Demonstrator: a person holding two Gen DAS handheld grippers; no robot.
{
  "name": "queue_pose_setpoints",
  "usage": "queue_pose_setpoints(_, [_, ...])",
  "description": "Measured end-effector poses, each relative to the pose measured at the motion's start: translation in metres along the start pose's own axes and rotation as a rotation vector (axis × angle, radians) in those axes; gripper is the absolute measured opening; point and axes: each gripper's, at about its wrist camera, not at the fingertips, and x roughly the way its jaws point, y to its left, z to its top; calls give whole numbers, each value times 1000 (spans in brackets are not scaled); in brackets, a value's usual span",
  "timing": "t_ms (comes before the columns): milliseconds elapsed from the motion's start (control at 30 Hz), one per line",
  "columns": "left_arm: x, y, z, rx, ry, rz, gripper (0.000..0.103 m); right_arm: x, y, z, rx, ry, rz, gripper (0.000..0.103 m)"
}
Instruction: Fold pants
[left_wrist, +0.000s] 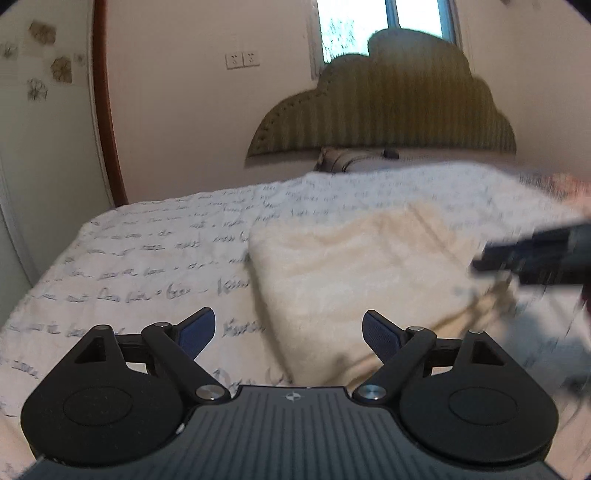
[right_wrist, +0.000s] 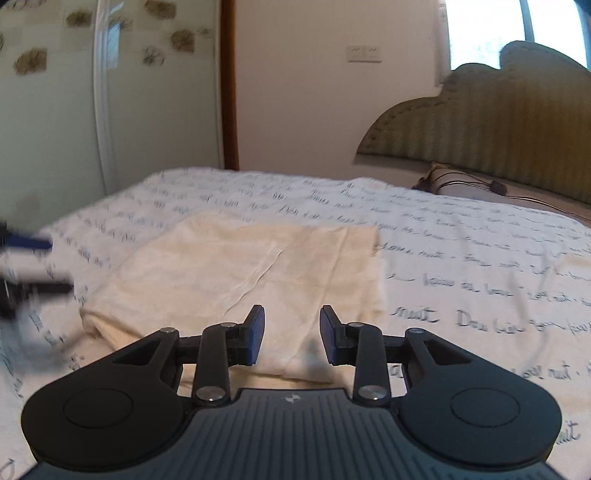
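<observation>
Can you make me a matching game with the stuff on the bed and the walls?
Things:
1. pants
2. bedspread
3. headboard
4. left gripper

Descriptions:
A. green with stripes, against the wall
B. cream, folded into a rectangle on the bed
C. fingers spread wide, holding nothing
D. white with handwriting printed across it

Pairs: 1-B, 2-D, 3-A, 4-C
</observation>
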Motion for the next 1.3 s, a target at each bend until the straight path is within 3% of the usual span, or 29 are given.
queue_pose_setpoints(67, [15,1,14,-107,-18,-91,90,18,5,-5,-12,47,-25,31])
queue_pose_setpoints(133, [36,-5,22,-151,-12,-143,89,28,4,-14,-15,60,-41,31])
queue_pose_setpoints(233, [71,-20,11,-143,83,-195,88,27,-3,-21,23,49,-22,31])
queue_pose_setpoints(300, [91,-30,-6,-79,155,-146,82,28,-5,-23,17,48,-18,31])
queue_pose_setpoints(400, [88,-42,-24,26,90,-96,85,29,-5,-22,15,58,-16,31])
queue_pose_setpoints(500, [69,-41,-18,-1,81,-98,85,16,3,-16,28,43,-53,33])
queue_pose_setpoints(567, [59,-38,-18,-29,71,-104,88,5,9,-17,34,16,-26,34])
queue_pose_setpoints(600, [60,-40,-20,-28,90,-89,93,3,12,-19,34,17,-21,34])
queue_pose_setpoints(700, [66,-51,-27,32,107,-37,94,15,20,-28,-39,56,-42,35])
queue_pose_setpoints(800, [59,-58,-24,28,110,-16,93,10,17,-22,5,62,-50,36])
queue_pose_setpoints(833, [56,-57,-22,5,109,-23,93,5,17,-20,29,55,-54,39])
queue_pose_setpoints(900, [50,-57,-21,-24,109,-14,93,-8,16,-17,94,40,-53,70])
queue_pose_setpoints(933, [46,-58,-20,-31,113,-11,94,-15,16,-17,118,33,-50,76])
queue_pose_setpoints(1067, [33,-61,-22,-40,123,3,97,-44,25,-20,139,4,-31,81])
queue_pose_setpoints(1167, [23,-63,-25,-63,137,-2,97,-58,35,-21,136,17,-32,90])
queue_pose_setpoints(1300, [8,-65,-30,-64,138,34,97,-72,45,-22,147,57,-44,91])
